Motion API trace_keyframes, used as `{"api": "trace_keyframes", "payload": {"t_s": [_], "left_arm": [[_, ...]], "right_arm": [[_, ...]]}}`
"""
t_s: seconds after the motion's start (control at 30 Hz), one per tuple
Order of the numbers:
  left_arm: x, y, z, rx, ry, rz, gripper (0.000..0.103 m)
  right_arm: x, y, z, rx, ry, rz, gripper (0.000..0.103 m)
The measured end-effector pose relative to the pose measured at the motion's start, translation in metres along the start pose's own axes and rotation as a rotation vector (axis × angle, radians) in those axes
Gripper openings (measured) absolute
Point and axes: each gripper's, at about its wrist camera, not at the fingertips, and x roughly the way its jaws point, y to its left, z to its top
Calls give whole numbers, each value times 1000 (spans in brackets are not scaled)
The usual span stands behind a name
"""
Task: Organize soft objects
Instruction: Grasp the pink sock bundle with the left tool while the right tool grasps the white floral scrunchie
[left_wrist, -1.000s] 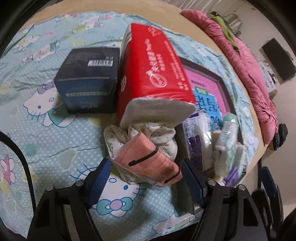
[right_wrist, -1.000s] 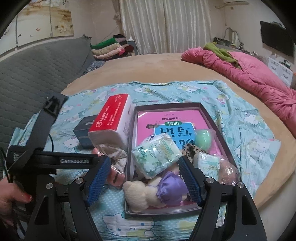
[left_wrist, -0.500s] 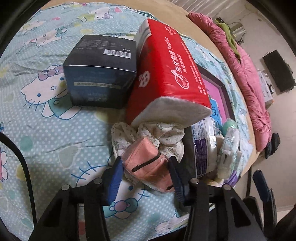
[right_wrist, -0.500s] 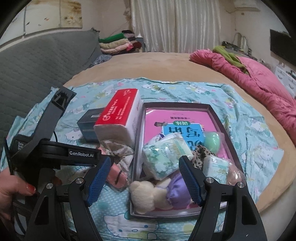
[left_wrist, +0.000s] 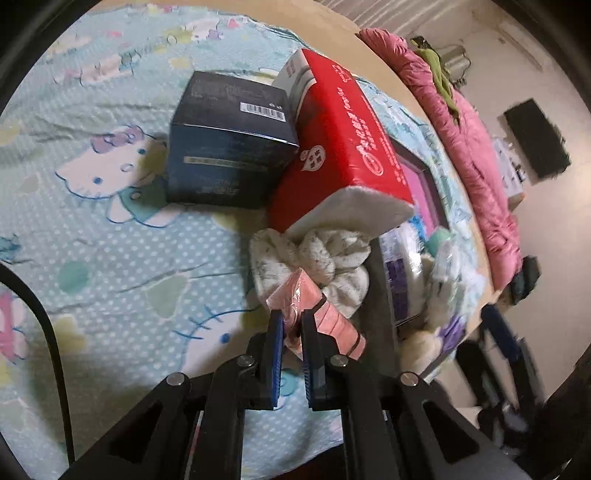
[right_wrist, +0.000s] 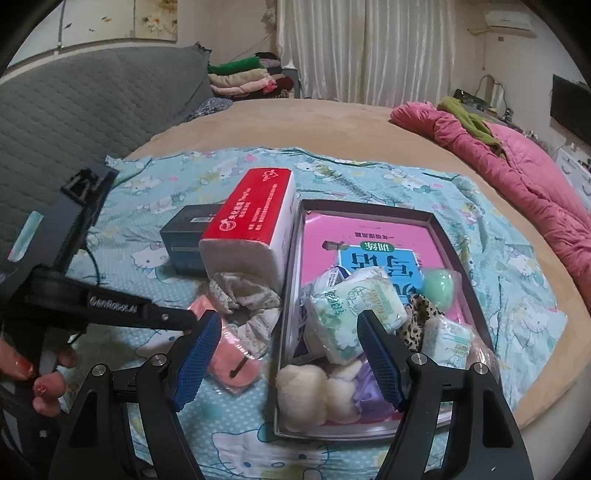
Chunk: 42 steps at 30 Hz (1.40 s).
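My left gripper (left_wrist: 291, 325) is shut on a pink wrapped soft pack (left_wrist: 314, 314), which lies on the blue cartoon sheet against a white floral cloth bundle (left_wrist: 314, 258). The same pink pack (right_wrist: 232, 354) and bundle (right_wrist: 243, 299) show in the right wrist view, left of a dark tray (right_wrist: 291, 258). The tray holds several soft items: a green-white tissue pack (right_wrist: 354, 310), a cream plush (right_wrist: 314, 395), a purple item (right_wrist: 364, 398) and a green egg shape (right_wrist: 439, 288). My right gripper (right_wrist: 291, 365) is open and empty, hovering above the tray's near left edge.
A red tissue pack (left_wrist: 343, 155) leans on a dark blue box (left_wrist: 229, 162) behind the bundle. A pink quilt (right_wrist: 517, 162) lies at the bed's far right. A grey headboard (right_wrist: 92, 110) stands at the left. The tray sits near the bed's edge.
My left gripper has moved forward and shut on the pink pack, which was lying between open jaws before. The right gripper has stayed open and shifted only slightly.
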Motion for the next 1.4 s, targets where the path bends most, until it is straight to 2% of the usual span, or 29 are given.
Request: {"api": "trace_keyframes", "payload": {"t_s": [0.17, 0.33, 0.5, 0.6, 0.73, 0.9, 0.93, 1.0, 1.03, 1.07, 1.1, 1.13, 1.4], "left_arm": [[-9, 15, -9, 8, 6, 5, 10], [-33, 43, -13, -20, -32, 42, 10], [-50, 68, -12, -52, -66, 59, 10], [-53, 78, -12, -53, -78, 78, 10], [-55, 88, -13, -57, -82, 80, 10], [-55, 90, -14, -47, -86, 71, 10], [-55, 90, -14, -42, -87, 70, 10], [-54, 87, -14, -33, -90, 66, 10], [-53, 86, -14, -30, -90, 64, 10], [-53, 84, -14, -24, -91, 62, 10], [-54, 82, -16, -23, -89, 62, 10], [-55, 80, -15, -18, -91, 61, 10], [-71, 55, -14, 16, -132, 40, 9]], "right_arm": [[3, 8, 0, -34, 7, 10, 77], [15, 28, 4, -82, 23, 38, 77], [44, 54, 6, -116, 74, 68, 77], [65, 70, 5, -134, 118, 56, 77], [97, 82, 2, -127, 186, -1, 77], [121, 85, -7, -140, 226, -73, 77], [125, 85, -8, -141, 229, -79, 73], [129, 84, -11, -142, 221, -81, 50], [129, 83, -12, -148, 212, -81, 46], [128, 83, -12, -149, 205, -75, 36], [126, 82, -12, -150, 196, -46, 17], [124, 81, -12, -149, 196, -27, 12], [70, 74, 0, -122, 76, 90, 9]]}}
